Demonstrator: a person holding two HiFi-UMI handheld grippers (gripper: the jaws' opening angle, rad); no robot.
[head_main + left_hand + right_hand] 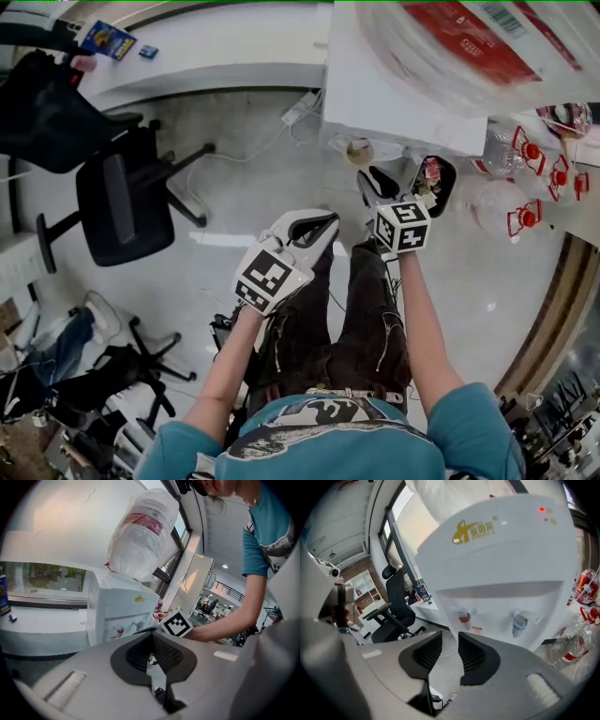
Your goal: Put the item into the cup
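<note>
Standing before a white dispenser [501,550] with a bottle [140,531] upended on top. Holding the right gripper [449,646] out toward the red tap [464,617] and blue tap [519,623], fingers apart, nothing between them. Holding the left gripper [153,641] nearer the body, fingers together on nothing, pointed at the dispenser's side. Small round tan thing, maybe the cup [359,150], under the dispenser's front edge, just ahead of the right gripper; item not told apart in any view. Dark bin [437,180] with coloured scraps just right of that gripper. Chair [122,202] well off to the left.
</note>
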